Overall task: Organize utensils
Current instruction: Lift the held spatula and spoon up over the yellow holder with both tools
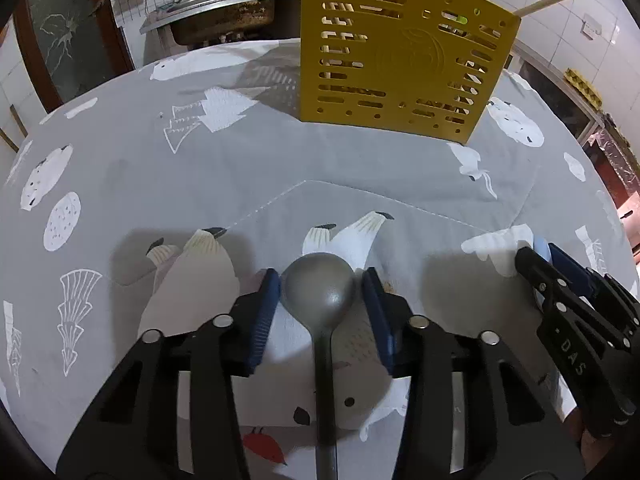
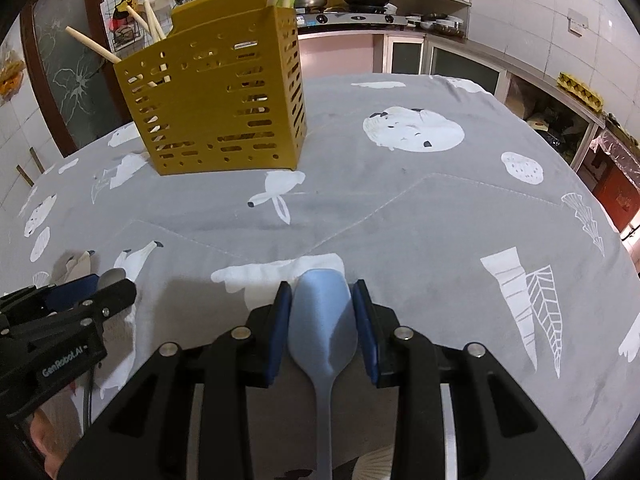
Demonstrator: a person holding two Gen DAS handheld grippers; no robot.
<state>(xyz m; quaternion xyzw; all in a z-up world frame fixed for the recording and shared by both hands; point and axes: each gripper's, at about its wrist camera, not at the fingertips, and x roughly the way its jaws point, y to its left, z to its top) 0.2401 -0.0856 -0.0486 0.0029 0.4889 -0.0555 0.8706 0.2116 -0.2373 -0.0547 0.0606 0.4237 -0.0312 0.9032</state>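
A grey metal spoon [image 1: 320, 292] lies between the fingers of my left gripper [image 1: 319, 286], bowl forward; the blue pads touch both sides of the bowl. A light blue plastic spoon [image 2: 322, 312] sits the same way in my right gripper [image 2: 322, 300], pads against its bowl. Both are low over the grey printed tablecloth [image 1: 200, 168]. A yellow slotted utensil holder [image 1: 404, 56] stands at the far side and also shows in the right wrist view [image 2: 216, 108] with wooden handles [image 2: 92, 46] sticking out. The right gripper [image 1: 540, 264] shows at the left view's right edge, the left gripper [image 2: 100, 284] at the right view's left edge.
A steel sink [image 1: 224, 12] and window stand behind the table. A stove counter with a pot and pan [image 2: 360, 0] runs along the back wall, with cabinets [image 2: 560, 112] at the right. The table edge curves away at both sides.
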